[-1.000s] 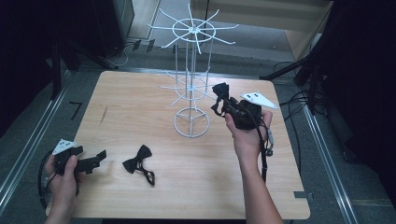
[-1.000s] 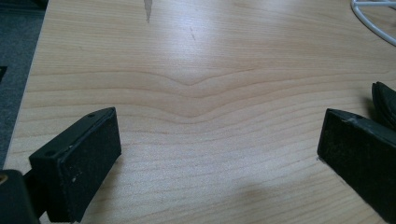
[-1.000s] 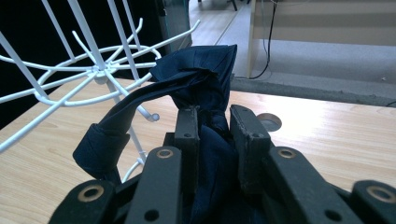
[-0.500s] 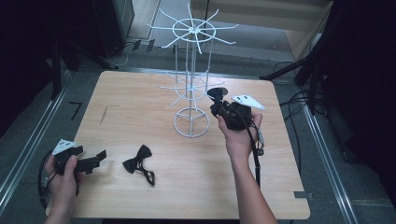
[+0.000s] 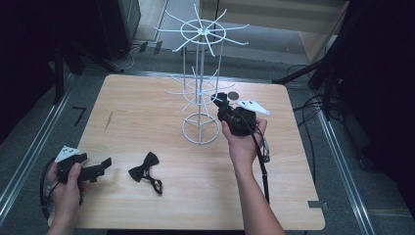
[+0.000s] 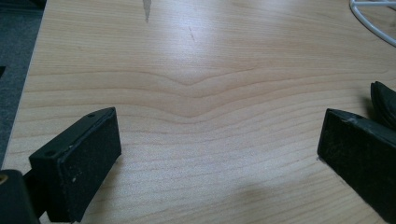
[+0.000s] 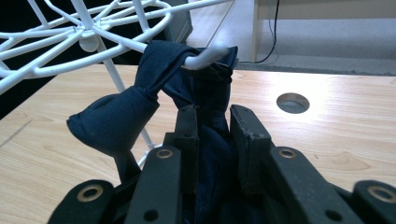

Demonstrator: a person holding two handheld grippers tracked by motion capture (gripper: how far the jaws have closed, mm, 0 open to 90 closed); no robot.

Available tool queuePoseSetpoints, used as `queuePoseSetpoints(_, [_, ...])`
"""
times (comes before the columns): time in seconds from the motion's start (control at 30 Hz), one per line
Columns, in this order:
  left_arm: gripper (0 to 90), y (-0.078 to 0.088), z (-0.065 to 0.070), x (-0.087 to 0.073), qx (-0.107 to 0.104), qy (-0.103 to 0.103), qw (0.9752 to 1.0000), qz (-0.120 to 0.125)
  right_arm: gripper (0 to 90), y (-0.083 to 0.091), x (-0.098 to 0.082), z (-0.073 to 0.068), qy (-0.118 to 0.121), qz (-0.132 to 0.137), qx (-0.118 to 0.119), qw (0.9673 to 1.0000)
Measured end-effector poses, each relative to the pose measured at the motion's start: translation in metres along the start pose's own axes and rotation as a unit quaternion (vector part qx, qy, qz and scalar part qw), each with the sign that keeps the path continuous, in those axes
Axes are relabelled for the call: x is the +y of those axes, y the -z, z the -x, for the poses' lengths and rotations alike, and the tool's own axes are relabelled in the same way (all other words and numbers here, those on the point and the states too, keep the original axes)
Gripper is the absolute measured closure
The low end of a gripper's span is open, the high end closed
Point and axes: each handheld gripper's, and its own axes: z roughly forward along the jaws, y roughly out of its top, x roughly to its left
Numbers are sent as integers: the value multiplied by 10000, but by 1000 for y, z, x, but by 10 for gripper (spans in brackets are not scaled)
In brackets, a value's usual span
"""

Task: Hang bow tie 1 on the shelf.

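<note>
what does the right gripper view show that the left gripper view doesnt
Right gripper view: the right gripper shut on a dark blue bow tie, whose fabric is draped over a prong of the white wire rack; a round hole in the tabletop.

Left gripper view: the left gripper with jaws wide apart, nothing between them, and the edge of a black bow tie lying on the table.

Both: the light wooden table and some white rack wire.

bow tie in jaws [image 7: 201, 107]: dark navy, plain
bow tie on table [image 5: 145, 168]: black, plain
wire rack [image 5: 200, 93]: white
table [image 5: 147, 107]: light wood grain
right gripper [image 7: 210, 126]: black
</note>
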Motion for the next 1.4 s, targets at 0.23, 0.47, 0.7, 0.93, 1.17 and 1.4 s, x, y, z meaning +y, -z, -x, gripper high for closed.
queuePoseSetpoints(0.23, [0, 0, 0, 0, -6, 2, 10000, -13, 739, -10, -3, -1, -118, -18, -1, 9999])
queuePoseSetpoints(0.47, [0, 0, 0, 0, 2, -3, 10000, -9, 708, -15, -6, -3, -91, 0, 143, 9999])
queuePoseSetpoints(0.7, [0, 0, 0, 0, -6, 4, 10000, -3, 543, -11, -13, 2, -78, 74, 388, 9992])
queuePoseSetpoints(0.93, [0, 0, 0, 0, 5, 5, 10000, -1, 420, 7, -22, 17, -38, 142, 387, 9991])
queuePoseSetpoints(1.17, [0, 0, 0, 0, 16, -1, 10000, -25, 362, 24, -30, 25, 6, 235, 443, 9987])
queuePoseSetpoints(1.4, [0, 0, 1, 0, 18, -8, 10000, -16, 342, 42, -48, 30, -45, 220, 407, 9989])
